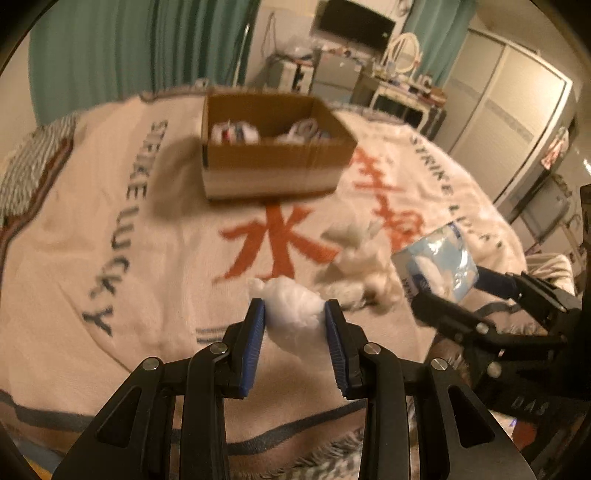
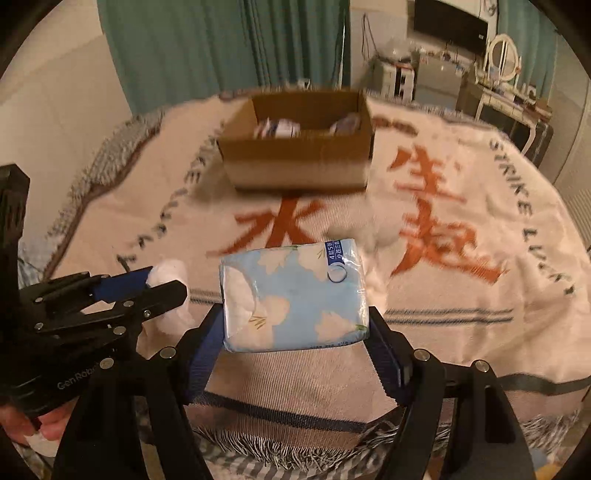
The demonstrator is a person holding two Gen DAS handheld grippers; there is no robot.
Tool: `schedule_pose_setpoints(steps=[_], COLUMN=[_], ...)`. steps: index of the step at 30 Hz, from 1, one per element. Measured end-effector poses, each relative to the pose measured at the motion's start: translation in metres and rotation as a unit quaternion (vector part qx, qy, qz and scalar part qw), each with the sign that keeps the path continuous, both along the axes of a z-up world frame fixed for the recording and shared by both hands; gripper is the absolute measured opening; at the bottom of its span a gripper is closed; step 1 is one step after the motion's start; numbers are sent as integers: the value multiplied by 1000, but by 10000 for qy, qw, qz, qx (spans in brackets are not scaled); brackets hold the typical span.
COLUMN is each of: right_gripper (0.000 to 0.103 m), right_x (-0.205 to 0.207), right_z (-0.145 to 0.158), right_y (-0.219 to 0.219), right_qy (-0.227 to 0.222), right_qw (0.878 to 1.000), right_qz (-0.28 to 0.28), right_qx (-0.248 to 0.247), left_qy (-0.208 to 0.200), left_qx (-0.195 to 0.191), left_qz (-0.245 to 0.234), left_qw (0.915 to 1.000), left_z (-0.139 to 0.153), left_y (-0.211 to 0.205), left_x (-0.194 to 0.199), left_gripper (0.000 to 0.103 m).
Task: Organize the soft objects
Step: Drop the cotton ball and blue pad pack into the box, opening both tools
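Note:
My left gripper (image 1: 294,309) is shut on a white cotton wad (image 1: 293,314), held above the blanket; the wad also shows in the right wrist view (image 2: 170,274). My right gripper (image 2: 295,321) is shut on a light blue tissue pack (image 2: 295,295) with white flowers, lifted off the blanket; the pack also shows in the left wrist view (image 1: 439,264). An open cardboard box (image 1: 273,162) stands at the far middle of the bed and holds several soft items; it also shows in the right wrist view (image 2: 299,162). A loose pile of white cotton (image 1: 362,266) lies between the grippers and the box.
A pink blanket (image 1: 110,258) with orange characters and "STRIKE LUCKY" lettering covers the bed. Green curtains (image 1: 129,48), a dressing table with a mirror (image 1: 404,51), a wall screen (image 1: 354,22) and wardrobes (image 1: 509,110) stand behind the bed.

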State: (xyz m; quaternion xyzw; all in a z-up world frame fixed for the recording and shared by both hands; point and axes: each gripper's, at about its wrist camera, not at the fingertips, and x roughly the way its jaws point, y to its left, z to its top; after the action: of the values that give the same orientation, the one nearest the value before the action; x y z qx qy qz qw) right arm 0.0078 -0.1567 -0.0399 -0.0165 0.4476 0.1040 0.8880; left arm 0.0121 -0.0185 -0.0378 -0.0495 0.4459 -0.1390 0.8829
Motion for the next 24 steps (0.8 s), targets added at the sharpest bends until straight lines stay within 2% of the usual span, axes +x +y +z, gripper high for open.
schedule_pose_setpoints(steps=[7,12,17,20,24], right_gripper=[73,73,73,73,73], right_x=[32,89,168,212,266], right_z=[63,101,112,101,69], right_y=[-15,-21,-23,-16,-3], right_qy=[-551,-884,-1039,-955,-777], right_qw=[9982,9955,9932,9936,9964], right_qz=[-40,-4,-80,-44,92], right_qx=[227,339,521,598,337], left_qy=[-665,-1029,-1057,-959,-679], left_qx=[245,442,501,512,595], left_qz=[-161,-169,-50,16,66], left_qw=[9974,9936,9931,9941,9959], left_z=[58,80,73,56,20], left_y=[-6,-17,-25,-22,-16], left_x=[30,82,155,198,249], left_gripper=[32,32,32,32,32])
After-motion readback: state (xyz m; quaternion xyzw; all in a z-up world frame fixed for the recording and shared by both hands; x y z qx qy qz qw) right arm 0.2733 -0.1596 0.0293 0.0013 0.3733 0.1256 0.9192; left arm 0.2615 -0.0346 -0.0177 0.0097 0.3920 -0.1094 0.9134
